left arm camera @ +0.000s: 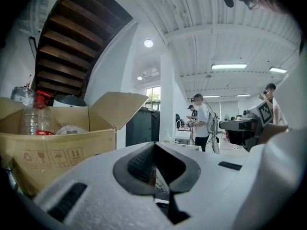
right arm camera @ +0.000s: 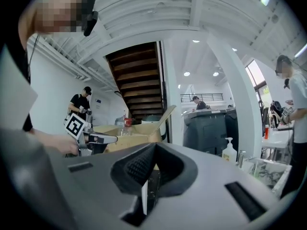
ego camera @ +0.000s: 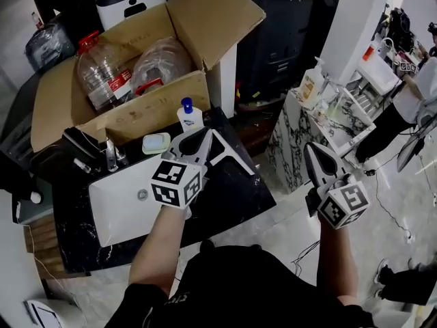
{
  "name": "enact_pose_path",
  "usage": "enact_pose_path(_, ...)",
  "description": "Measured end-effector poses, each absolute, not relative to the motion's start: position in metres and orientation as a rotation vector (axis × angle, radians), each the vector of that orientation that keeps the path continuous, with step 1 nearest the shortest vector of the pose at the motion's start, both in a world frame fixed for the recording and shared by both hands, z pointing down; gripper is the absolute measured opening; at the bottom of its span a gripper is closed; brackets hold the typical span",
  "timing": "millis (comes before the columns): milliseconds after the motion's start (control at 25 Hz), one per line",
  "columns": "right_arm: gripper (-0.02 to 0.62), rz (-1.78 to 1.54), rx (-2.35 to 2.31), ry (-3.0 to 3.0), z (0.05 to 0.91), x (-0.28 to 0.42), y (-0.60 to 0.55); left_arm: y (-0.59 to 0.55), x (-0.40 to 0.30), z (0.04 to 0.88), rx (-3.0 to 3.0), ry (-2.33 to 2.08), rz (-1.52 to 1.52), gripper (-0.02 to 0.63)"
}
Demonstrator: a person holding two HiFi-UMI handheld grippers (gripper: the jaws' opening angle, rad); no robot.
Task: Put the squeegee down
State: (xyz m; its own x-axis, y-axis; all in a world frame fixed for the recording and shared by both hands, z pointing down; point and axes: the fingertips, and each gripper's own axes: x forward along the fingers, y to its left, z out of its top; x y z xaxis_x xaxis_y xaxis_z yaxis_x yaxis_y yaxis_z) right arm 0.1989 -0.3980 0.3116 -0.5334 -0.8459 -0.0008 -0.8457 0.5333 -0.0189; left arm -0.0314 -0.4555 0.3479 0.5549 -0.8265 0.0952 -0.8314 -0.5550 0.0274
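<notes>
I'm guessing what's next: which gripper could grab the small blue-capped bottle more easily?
Probably the left gripper: its shut jaws point toward the small blue-capped plastic bottle on the black marble counter. The right gripper hangs off the counter, over the floor.

A black marbled counter [ego camera: 235, 191] carried a white sunken basin [ego camera: 117, 210] with a chrome tap [ego camera: 111, 154] behind it. Near the tap lay a pale soap dish [ego camera: 156, 143], then a blue-capped pump bottle [ego camera: 189, 115], both close against an open cardboard box [ego camera: 147, 111] at the counter's far edge
</notes>
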Motion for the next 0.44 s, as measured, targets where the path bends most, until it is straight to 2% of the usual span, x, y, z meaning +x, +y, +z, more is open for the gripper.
enact_pose_path(440,0.003,-0.041,-1.477,2.779,0.321,0.18,-0.398,-0.451,-0.042,0.354,2.684,-1.454,0.115,0.009)
